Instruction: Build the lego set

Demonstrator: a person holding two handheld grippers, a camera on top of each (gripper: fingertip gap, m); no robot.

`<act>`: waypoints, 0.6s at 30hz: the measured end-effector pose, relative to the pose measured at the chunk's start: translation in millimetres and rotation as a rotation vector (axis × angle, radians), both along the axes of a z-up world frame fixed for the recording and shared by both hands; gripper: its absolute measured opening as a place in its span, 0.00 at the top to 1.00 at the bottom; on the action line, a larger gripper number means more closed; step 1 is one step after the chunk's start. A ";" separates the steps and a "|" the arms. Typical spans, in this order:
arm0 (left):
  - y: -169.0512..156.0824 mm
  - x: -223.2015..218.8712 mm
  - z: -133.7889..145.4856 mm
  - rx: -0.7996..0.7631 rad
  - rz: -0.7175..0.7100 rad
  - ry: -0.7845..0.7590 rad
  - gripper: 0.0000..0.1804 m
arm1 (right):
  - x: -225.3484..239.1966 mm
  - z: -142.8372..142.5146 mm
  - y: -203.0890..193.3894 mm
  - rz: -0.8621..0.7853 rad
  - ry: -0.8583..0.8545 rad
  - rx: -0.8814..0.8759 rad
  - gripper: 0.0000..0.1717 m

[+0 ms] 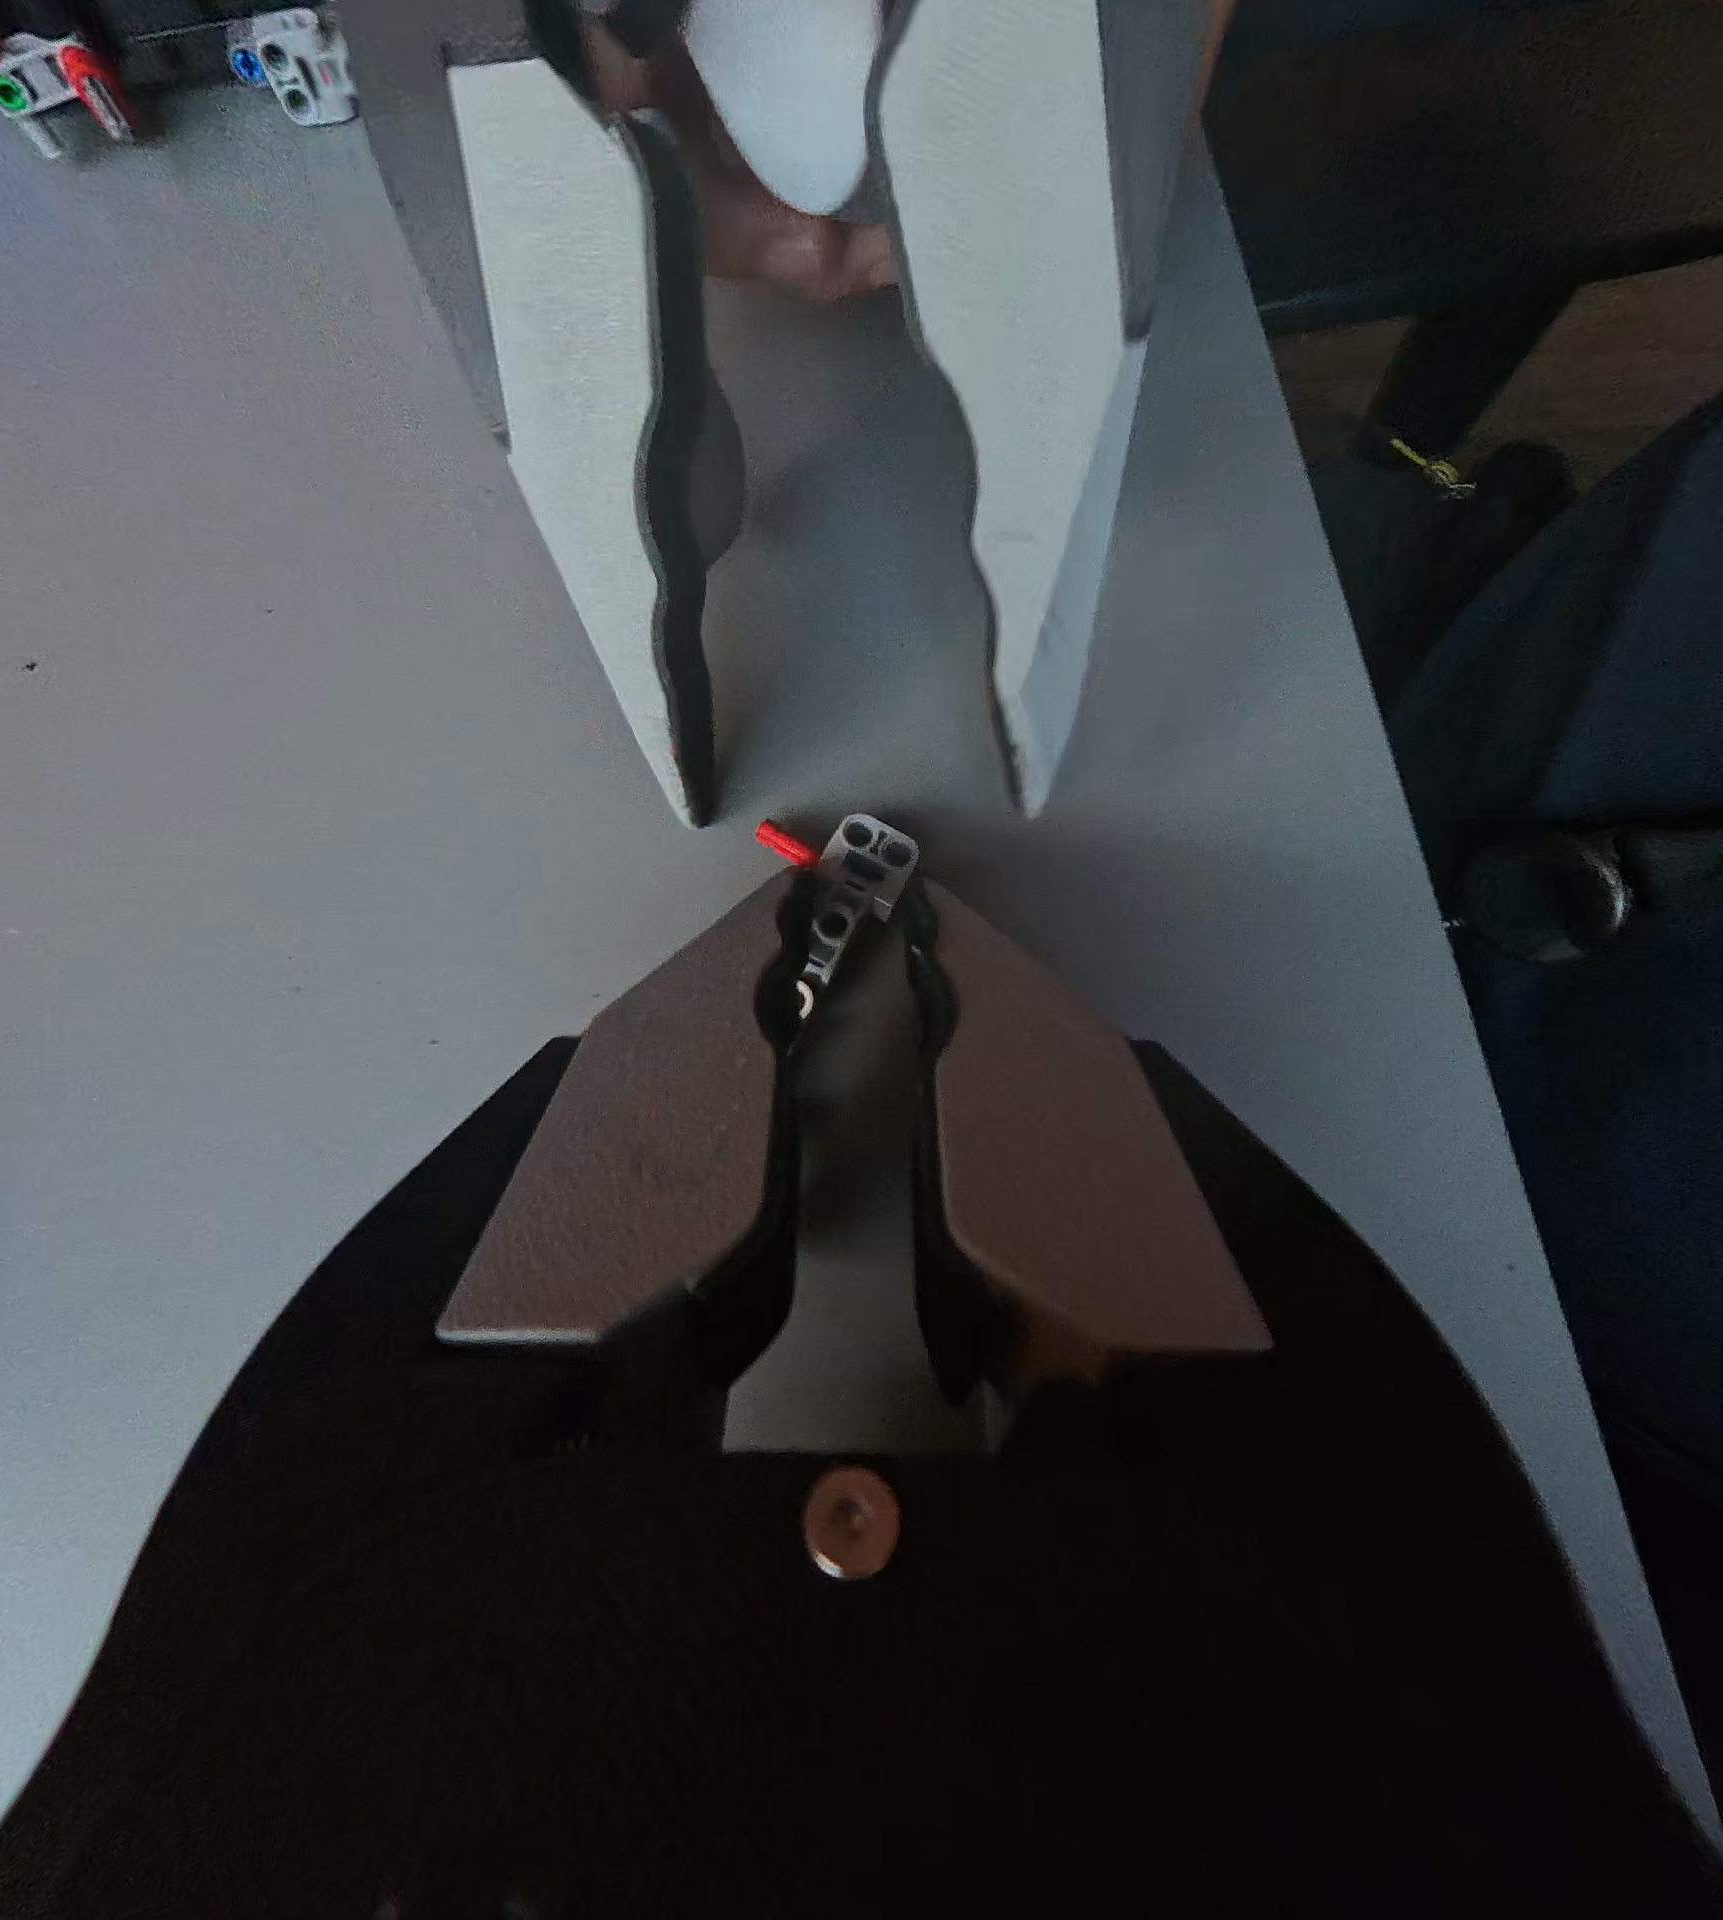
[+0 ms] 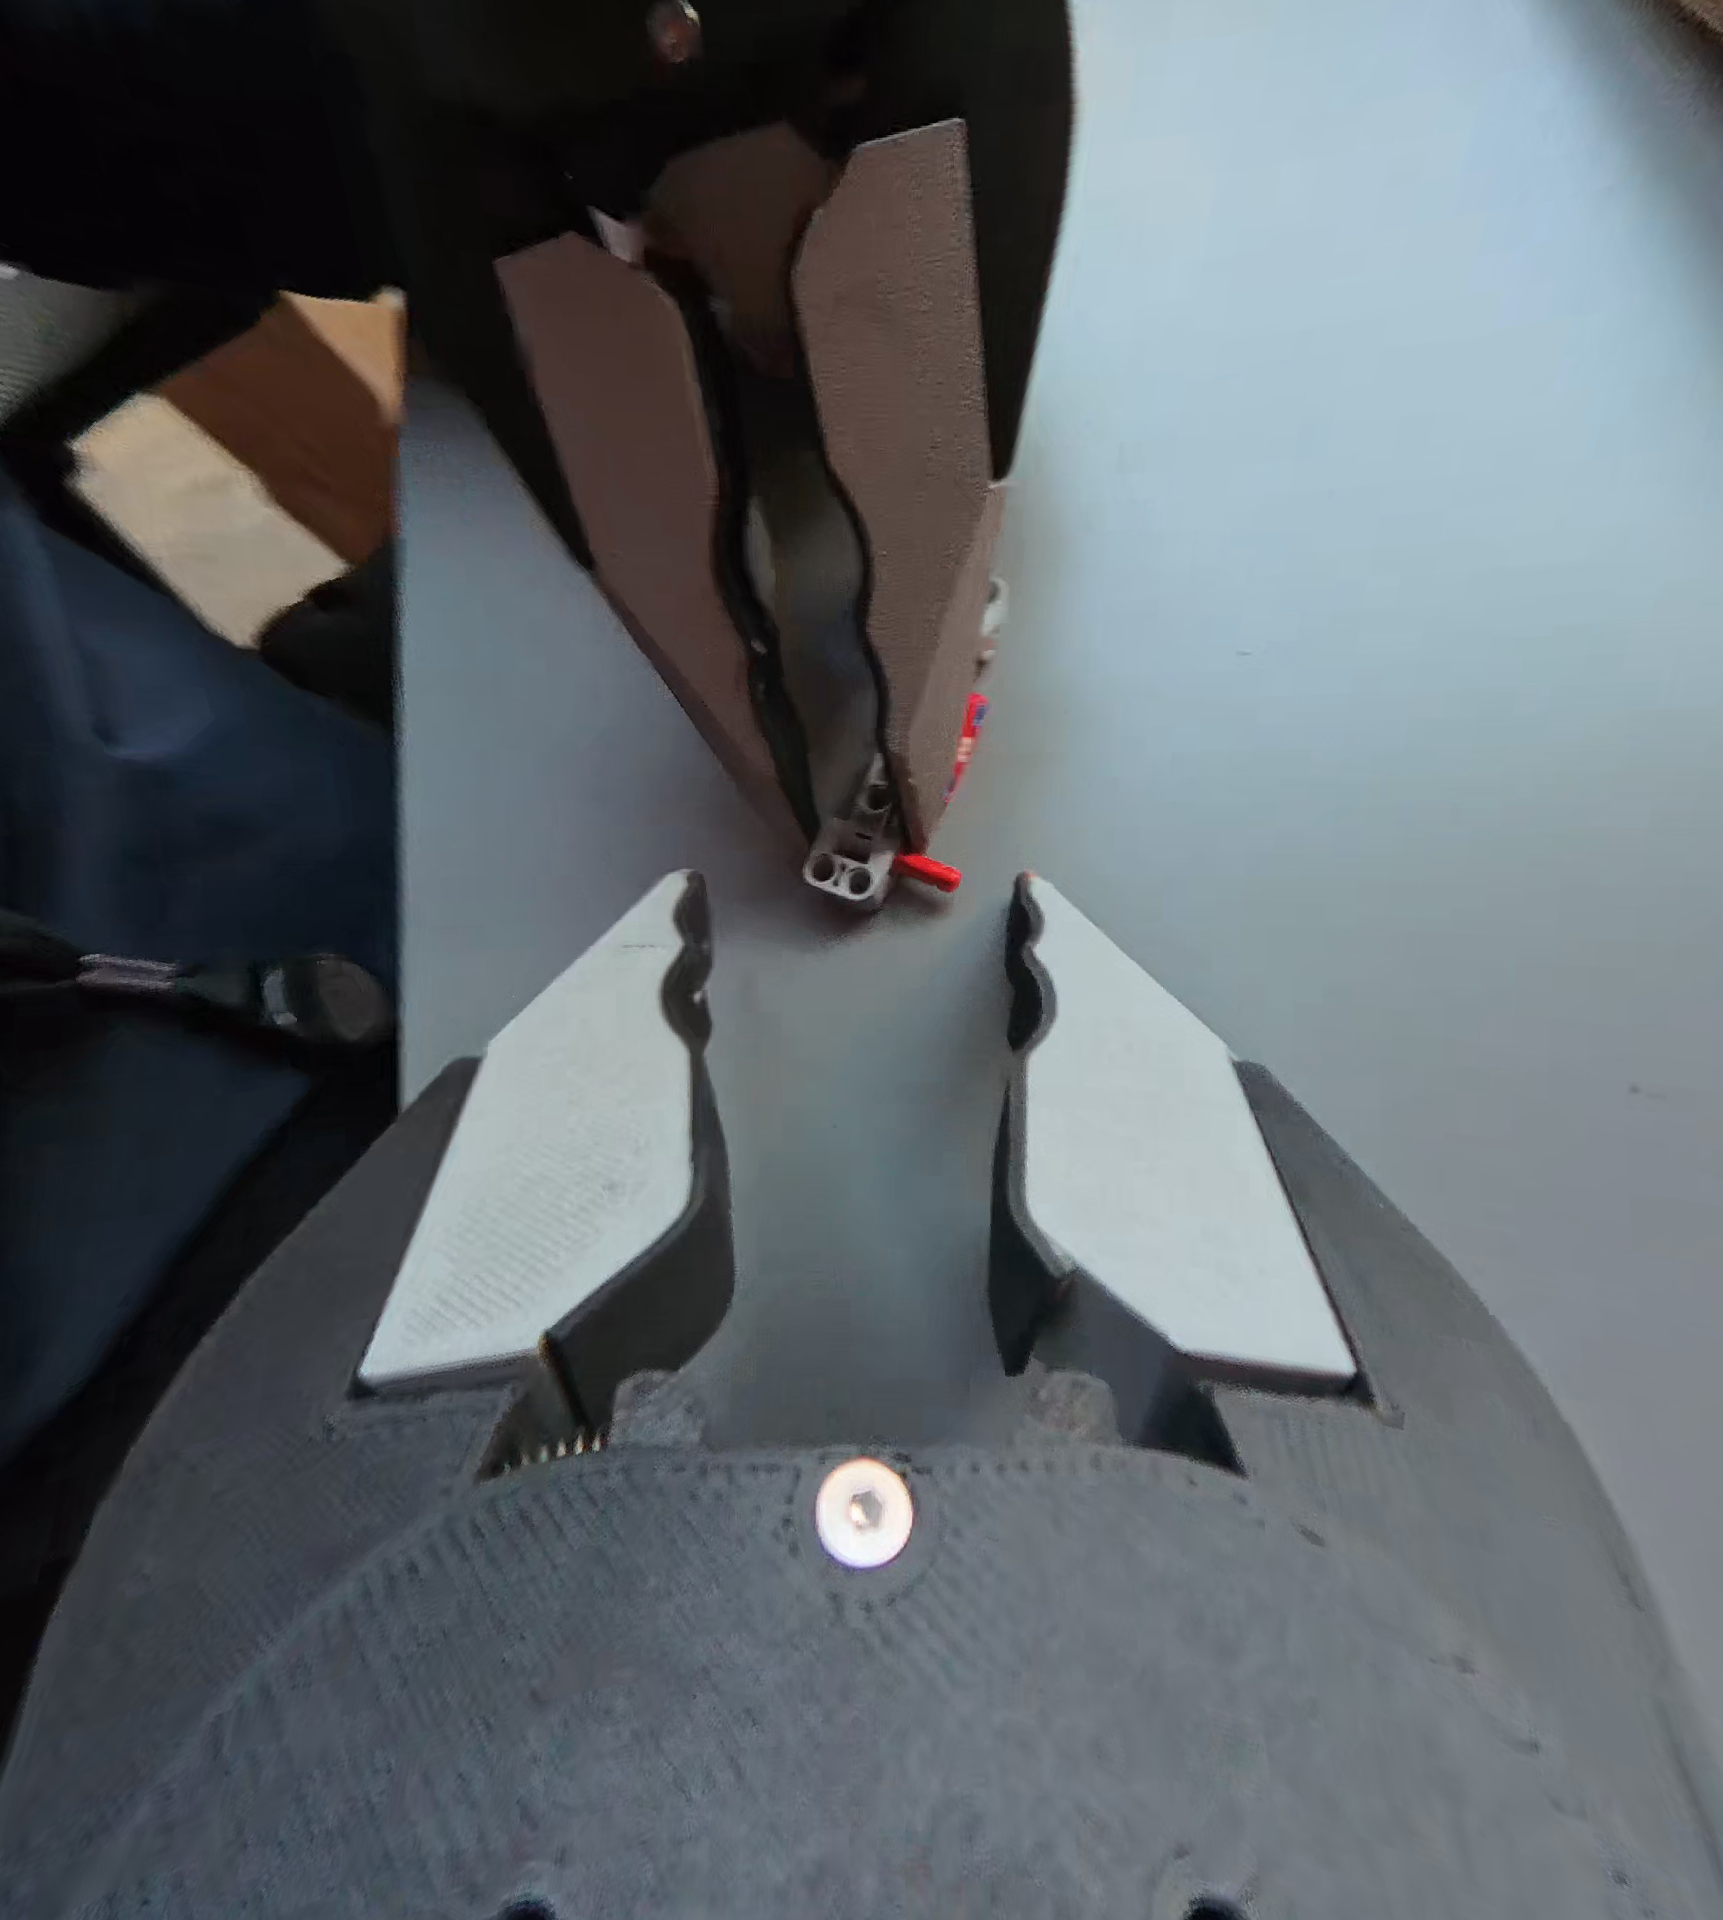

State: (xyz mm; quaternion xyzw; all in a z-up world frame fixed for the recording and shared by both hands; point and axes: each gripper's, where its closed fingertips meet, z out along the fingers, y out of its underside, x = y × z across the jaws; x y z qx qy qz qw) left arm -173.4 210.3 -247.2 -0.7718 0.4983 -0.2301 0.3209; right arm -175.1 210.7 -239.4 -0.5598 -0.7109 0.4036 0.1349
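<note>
Here, left wrist view: the left gripper (image 1: 852, 894), brown-fingered, is clamped narrowly on a grey toy connector (image 1: 862, 878) whose head juts past the fingertips, a red peg (image 1: 786, 840) sticking out sideways, above the grey table (image 1: 213, 727). Right wrist view: the right gripper (image 2: 857, 914), white-fingered, stands wide and bare, the connector just beyond its tips, nearer its left finger (image 2: 675, 935).

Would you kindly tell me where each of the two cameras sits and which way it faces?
Left wrist view: sits behind the brown-fingered left gripper, looking along the grey table at the right gripper; its jaws clamp a small grey holed plastic connector bearing a red pin.
Right wrist view: sits behind the pale-fingered right gripper, jaws open, facing the opposite way.
Shared: both grippers, connector, pin, table.
</note>
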 end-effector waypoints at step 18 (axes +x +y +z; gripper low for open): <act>0.6 -12.1 3.5 -0.047 0.105 -0.002 0.80 | -6.9 -8.2 7.3 -0.191 0.005 0.250 0.70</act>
